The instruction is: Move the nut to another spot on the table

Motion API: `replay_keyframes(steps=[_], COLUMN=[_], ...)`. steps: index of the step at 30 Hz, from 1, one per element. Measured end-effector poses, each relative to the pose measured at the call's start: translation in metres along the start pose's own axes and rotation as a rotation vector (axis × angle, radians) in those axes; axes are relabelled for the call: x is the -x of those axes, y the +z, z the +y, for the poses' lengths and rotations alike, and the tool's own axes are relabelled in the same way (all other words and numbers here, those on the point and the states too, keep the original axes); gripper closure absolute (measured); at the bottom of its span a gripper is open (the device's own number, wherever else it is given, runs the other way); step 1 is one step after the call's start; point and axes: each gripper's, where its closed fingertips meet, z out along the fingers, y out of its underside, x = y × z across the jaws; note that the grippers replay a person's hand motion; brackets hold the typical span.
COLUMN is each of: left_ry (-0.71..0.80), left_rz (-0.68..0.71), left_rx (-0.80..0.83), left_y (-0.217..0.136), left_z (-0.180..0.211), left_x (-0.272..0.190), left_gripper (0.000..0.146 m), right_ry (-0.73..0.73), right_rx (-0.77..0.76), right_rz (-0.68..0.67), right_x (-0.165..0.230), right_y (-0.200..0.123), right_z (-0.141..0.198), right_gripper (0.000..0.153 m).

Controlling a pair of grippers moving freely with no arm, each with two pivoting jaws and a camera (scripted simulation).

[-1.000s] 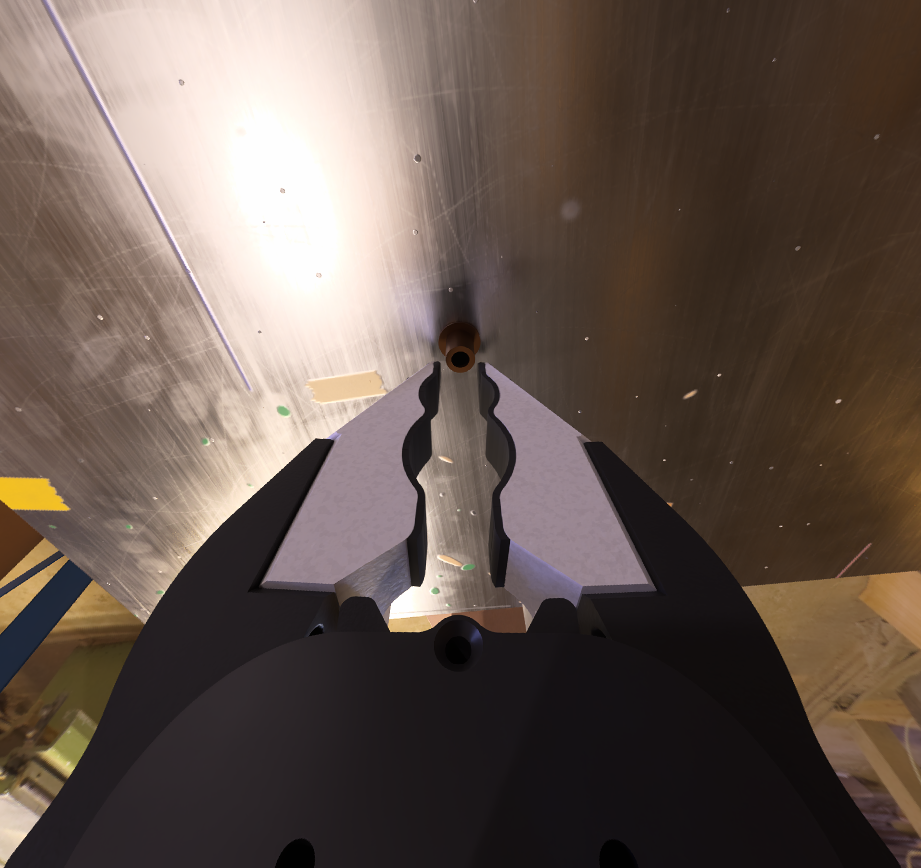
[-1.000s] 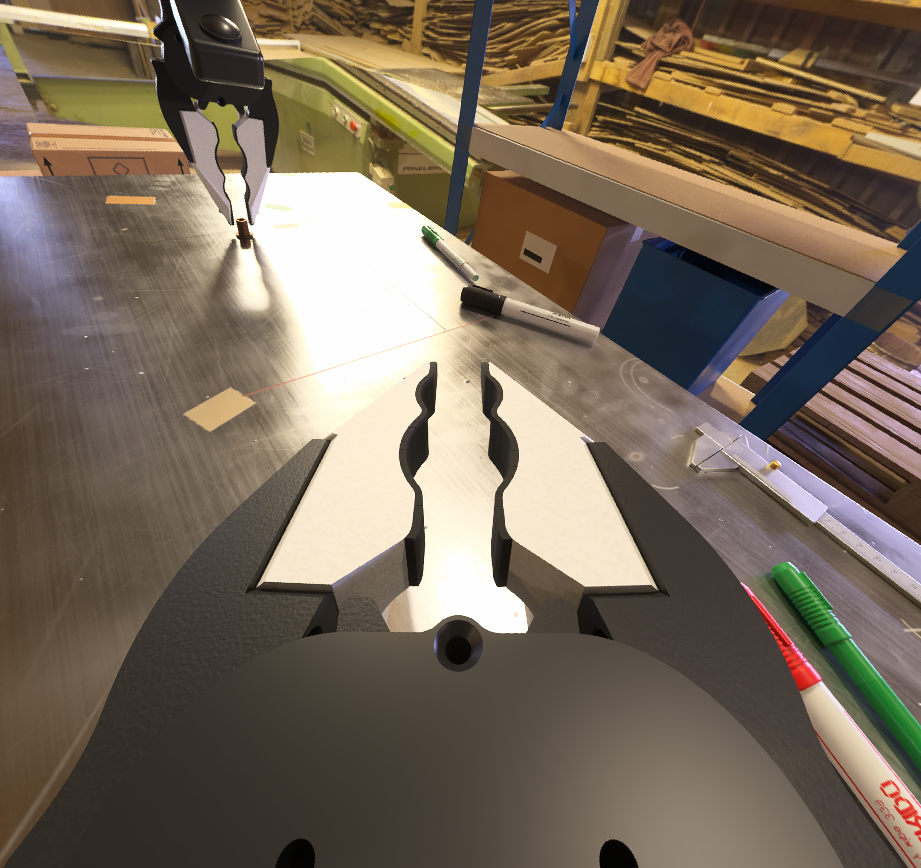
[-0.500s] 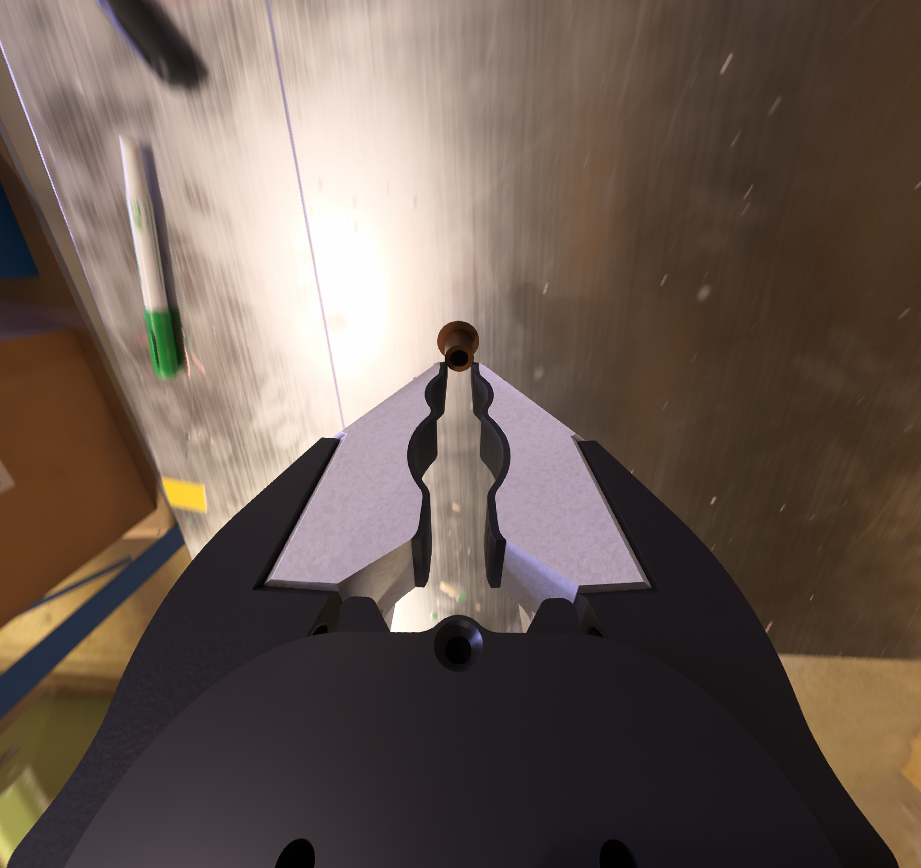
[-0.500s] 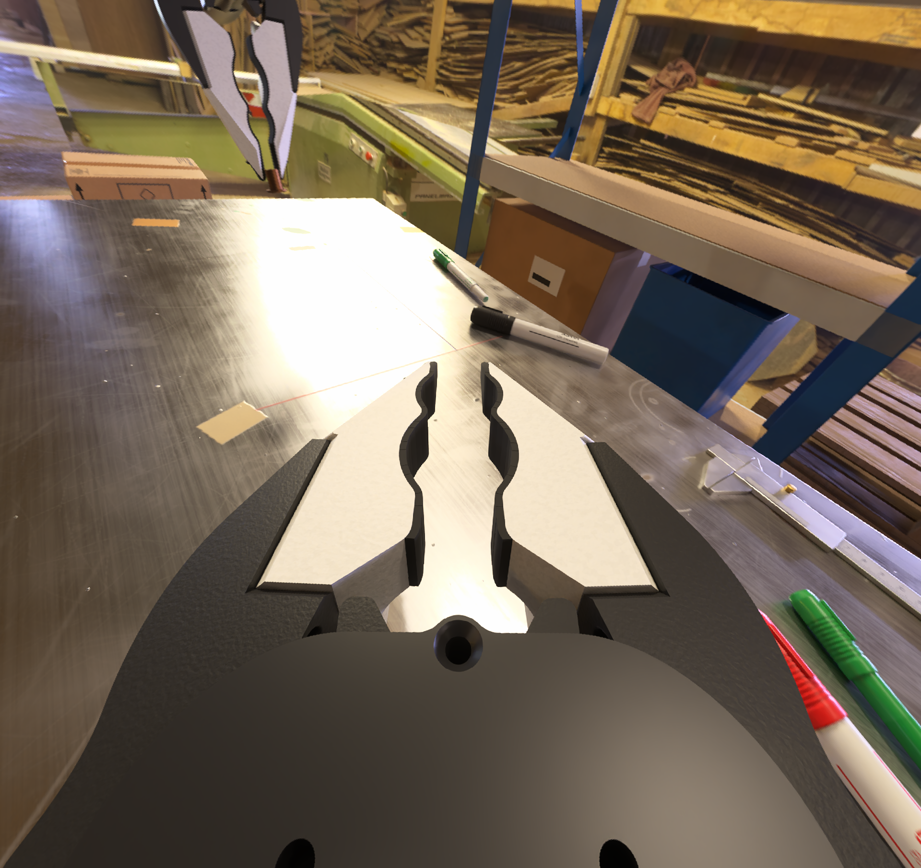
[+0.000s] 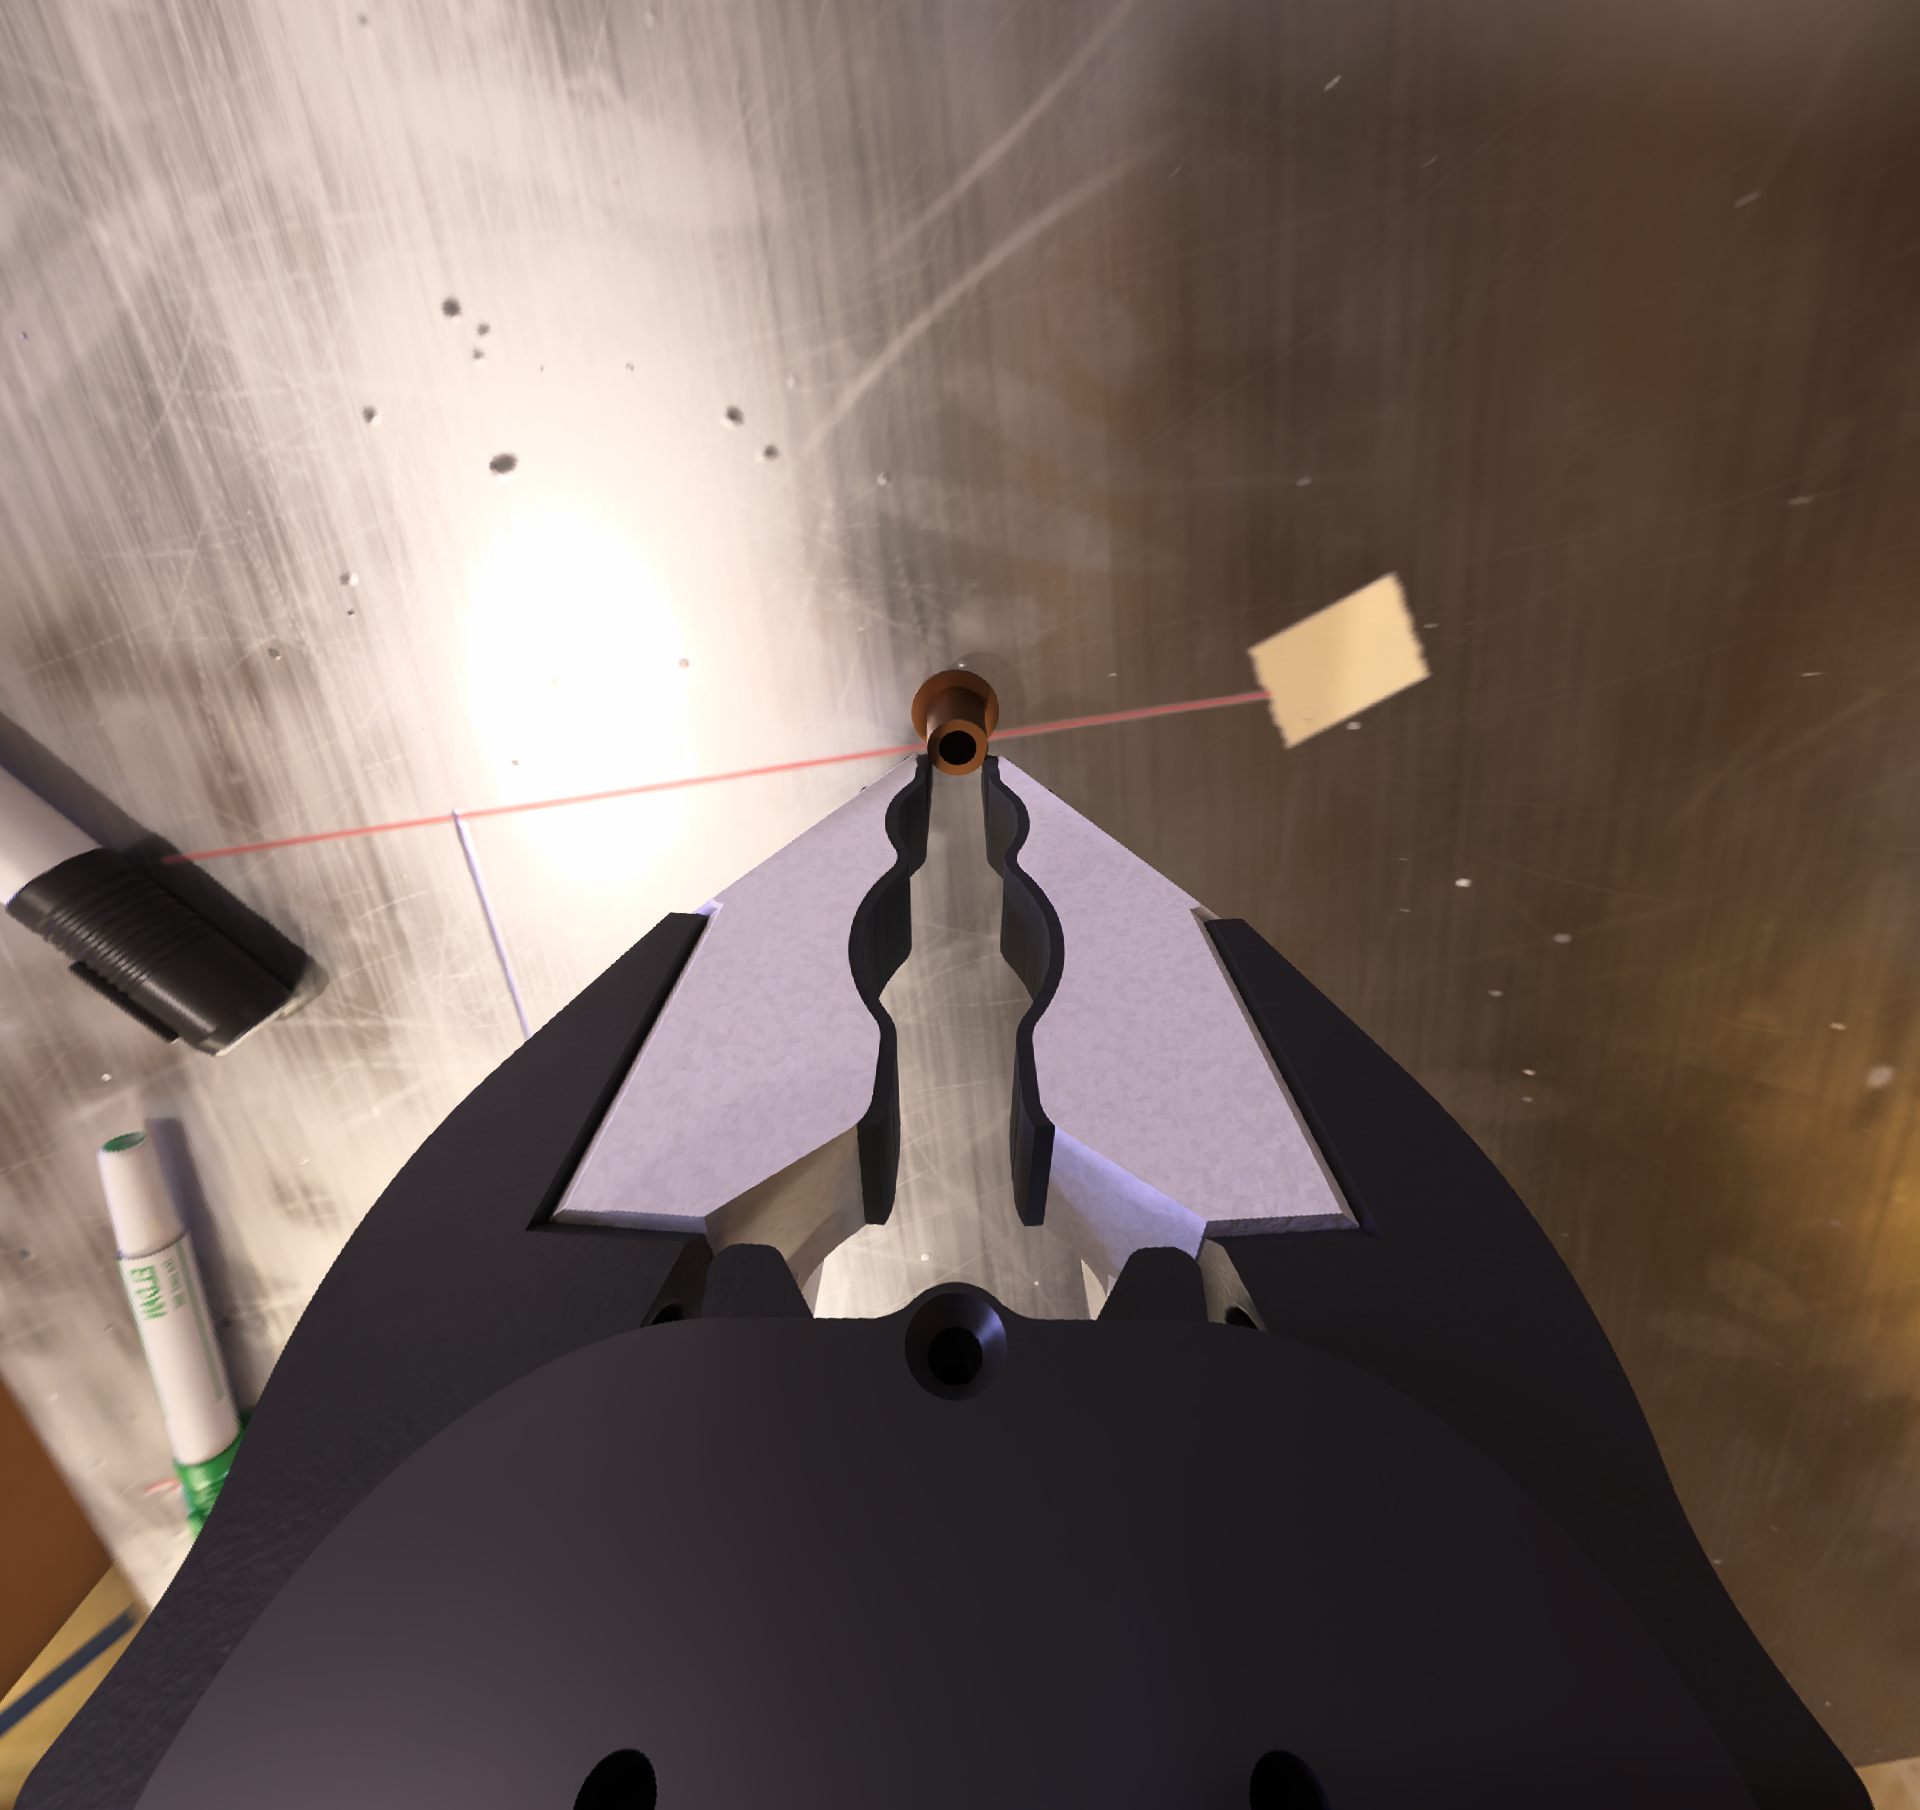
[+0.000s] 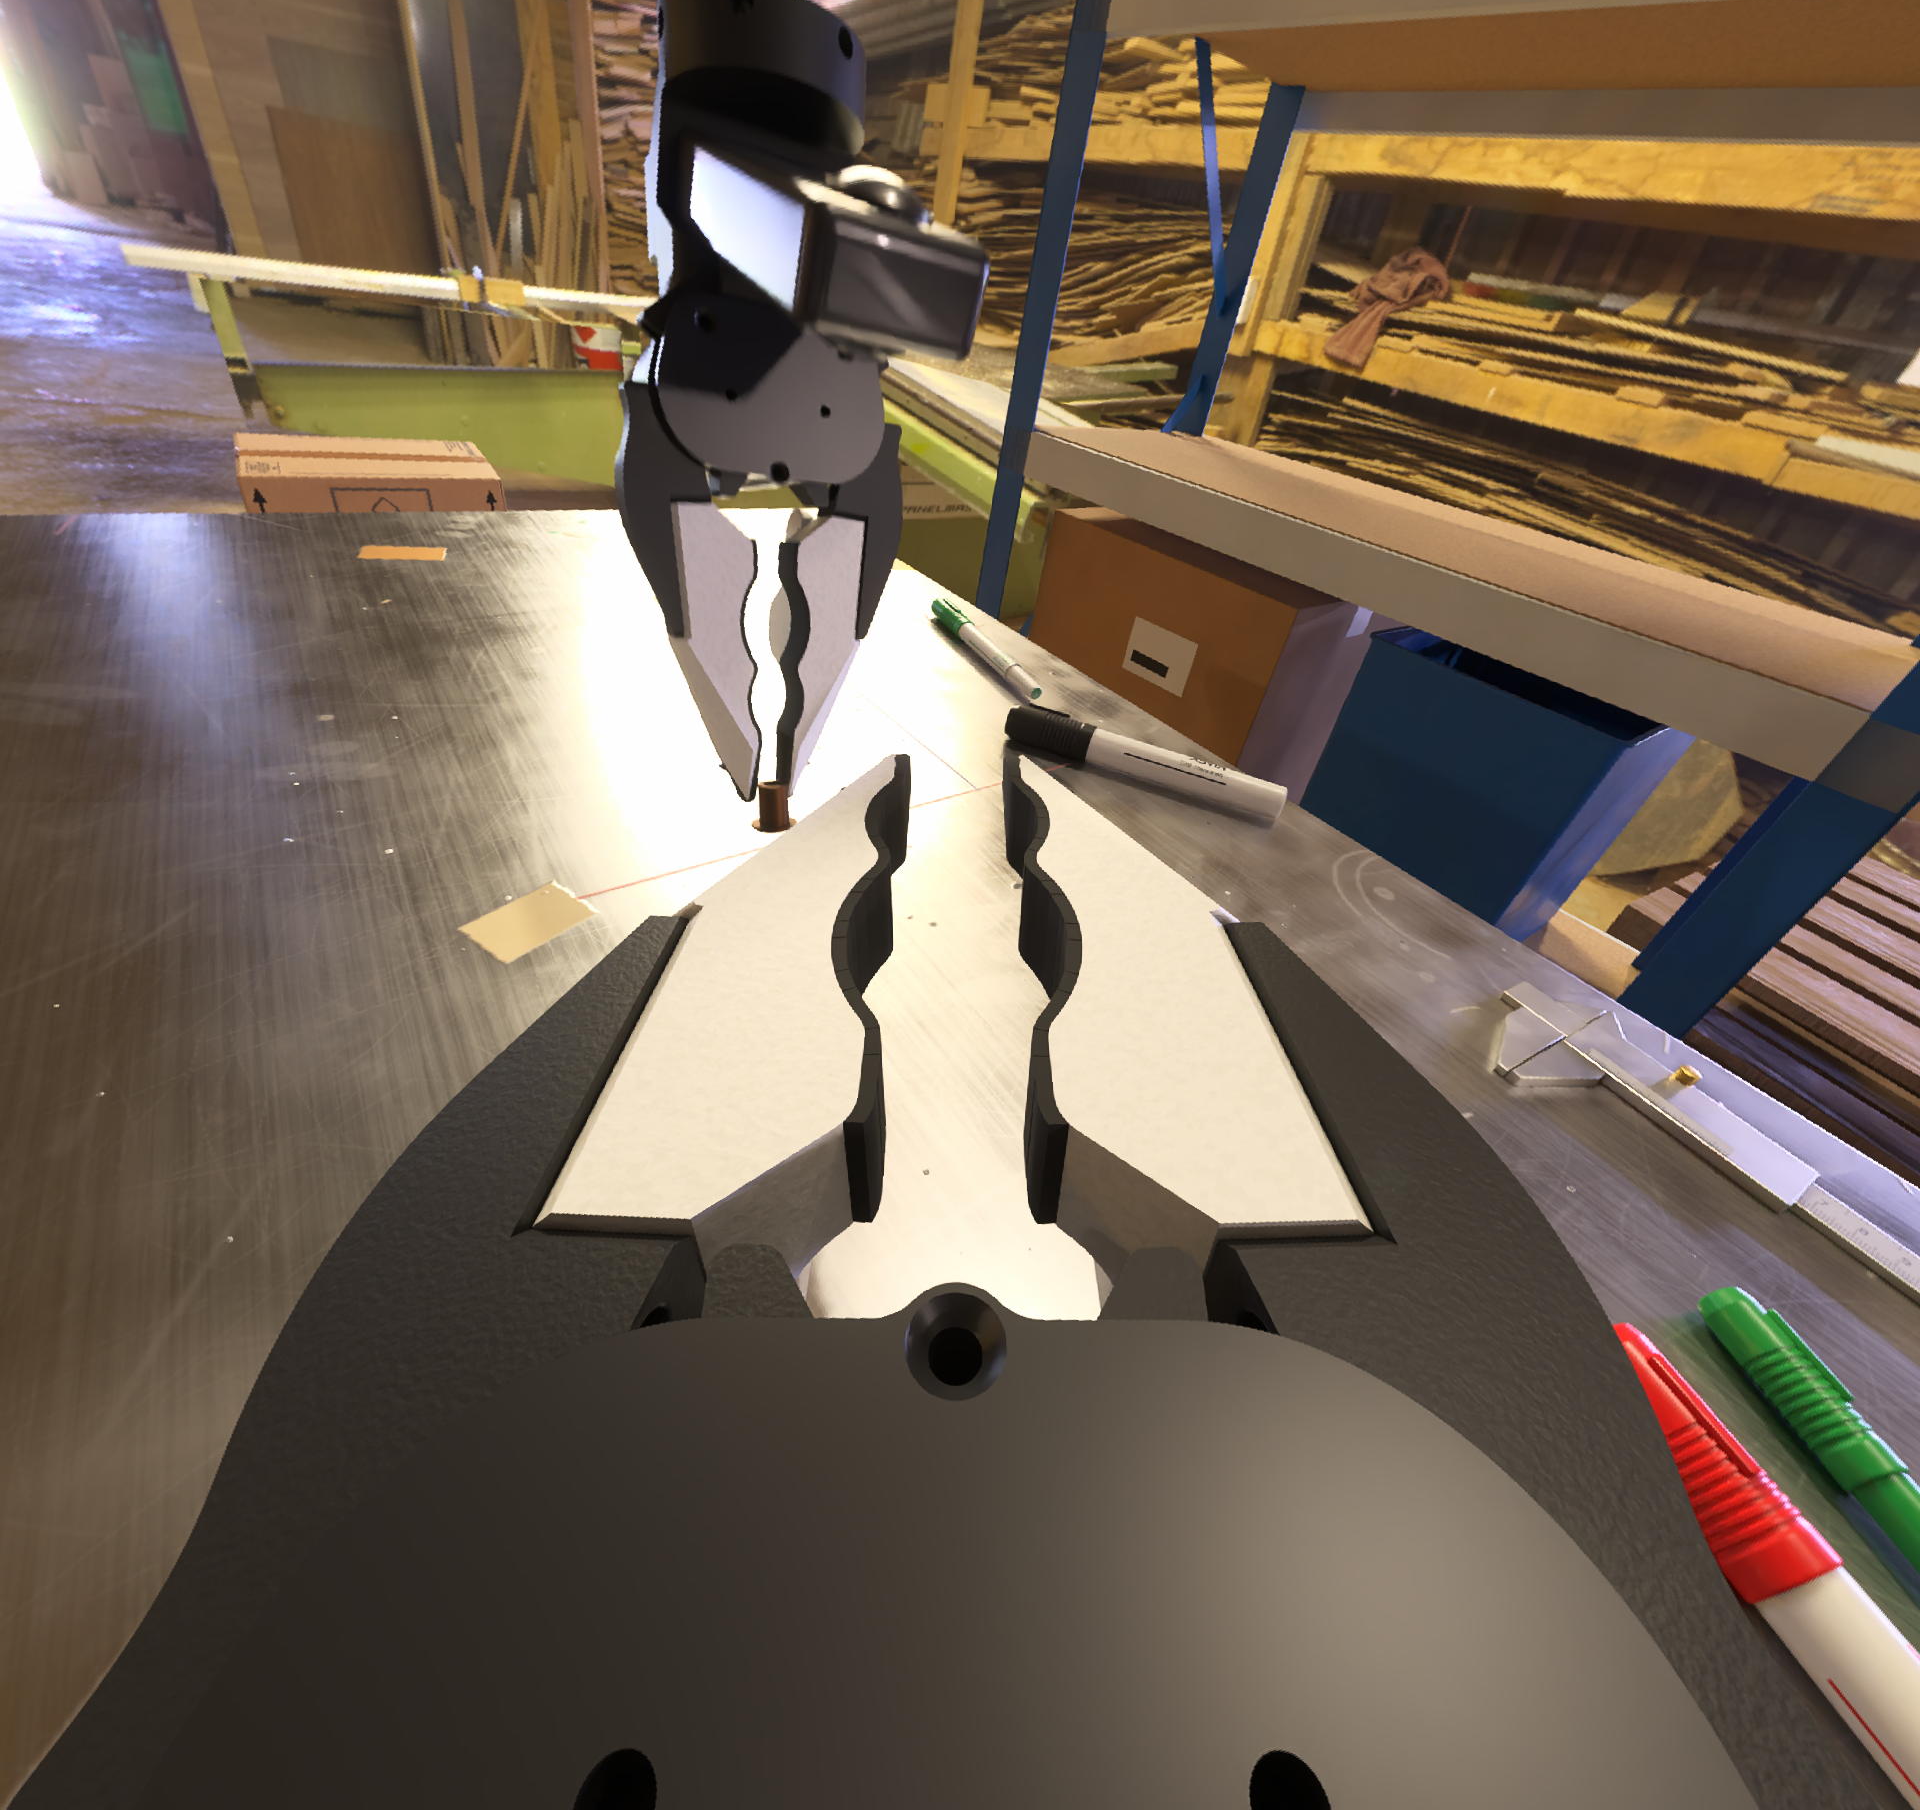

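The nut [image 5: 956, 721] is a small brown flanged sleeve, pinched upright between the tips of my left gripper [image 5: 954, 768]. In the right wrist view the left gripper [image 6: 771, 781] points straight down, with the nut [image 6: 772, 806] at its tips. The nut's lower end is at the metal table [image 6: 208, 825], next to a thin red line. I cannot tell whether it touches. My right gripper [image 6: 956, 773] is open and empty, low over the table, just right of and nearer than the nut.
A black-capped marker [image 6: 1143, 763] and a green-capped marker [image 6: 982, 648] lie to the right near the table edge. A tan tape patch [image 6: 530, 919] lies left of the nut. A red marker [image 6: 1766, 1532], a green marker [image 6: 1829, 1417] and a metal ruler [image 6: 1621, 1085] lie at the near right.
My left gripper closed on the nut, lifted it, carried it from the far side of the table toward my right gripper and lowered it by the red line. The right gripper stayed open.
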Motion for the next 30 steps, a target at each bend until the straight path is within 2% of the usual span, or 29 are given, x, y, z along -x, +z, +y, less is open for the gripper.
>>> replay_keyframes(steps=[2, 10, 12, 13, 15, 20, 22, 26, 30], left_ry=[0.006, 0.025, 0.026, 0.026, 0.028, -0.006, -0.063, -0.189, -0.296], left_rz=[-0.033, -0.009, -0.008, -0.006, -0.002, -0.044, -0.118, -0.305, -0.417], left_rx=[0.052, 0.064, 0.067, 0.066, 0.075, 0.001, -0.125, -0.378, -0.478], left_y=[0.007, 0.014, 0.016, 0.016, 0.016, -0.003, -0.028, -0.090, -0.129], left_z=[0.003, -0.001, 0.000, 0.000, 0.001, -0.001, -0.005, 0.007, 0.042], left_x=[0.005, 0.002, 0.003, 0.002, 0.002, 0.005, 0.011, 0.023, 0.021], left_gripper=[0.137, 0.137, 0.143, 0.130, 0.115, 0.109, 0.104, 0.083, 0.058], right_ry=[0.006, 0.023, 0.022, 0.022, 0.022, 0.018, 0.022, 0.045, 0.060], right_rx=[-0.006, -0.014, -0.012, -0.011, -0.011, -0.008, -0.014, -0.021, -0.008], right_rz=[0.004, 0.023, 0.026, 0.027, 0.029, 0.036, 0.036, 0.023, 0.009], right_x=[-0.002, -0.009, -0.010, -0.010, -0.011, -0.012, -0.012, -0.011, -0.010], right_y=[-0.002, -0.007, -0.008, -0.008, -0.008, -0.010, -0.010, -0.008, -0.004], right_z=[0.001, 0.005, 0.005, 0.006, 0.006, 0.005, 0.004, 0.007, 0.012], right_gripper=[0.135, 0.135, 0.135, 0.135, 0.135, 0.135, 0.135, 0.135, 0.135])
